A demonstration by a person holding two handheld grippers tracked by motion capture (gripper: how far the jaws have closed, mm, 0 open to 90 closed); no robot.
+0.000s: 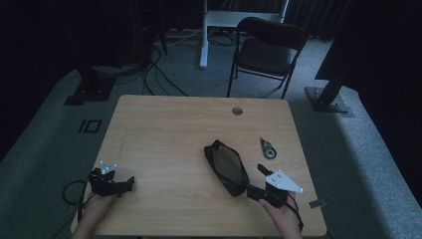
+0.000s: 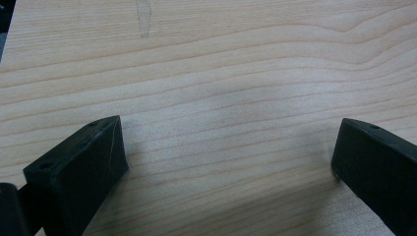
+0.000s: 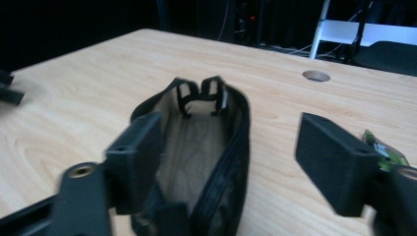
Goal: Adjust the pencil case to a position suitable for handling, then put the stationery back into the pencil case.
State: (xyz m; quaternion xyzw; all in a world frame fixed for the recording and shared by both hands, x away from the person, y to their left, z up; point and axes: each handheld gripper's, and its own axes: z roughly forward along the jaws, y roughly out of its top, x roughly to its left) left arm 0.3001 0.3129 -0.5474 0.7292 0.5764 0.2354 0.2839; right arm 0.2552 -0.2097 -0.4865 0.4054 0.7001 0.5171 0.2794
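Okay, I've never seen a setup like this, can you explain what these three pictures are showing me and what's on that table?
A person sits at a light wooden table, holding a black two-jaw gripper in each hand. One picture looks down from above; the other two come from cameras riding on the grippers, looking along their jaws. The left gripper rests near the table's left front, jaws open over bare wood. The right gripper is open too, its jaws straddling the near end of a long black mesh pouch, unzipped with a tan lining; nothing is gripped. Right of the pouch lies a small green and grey packet-like item, too small to identify. A black folding chair stands beyond the table.
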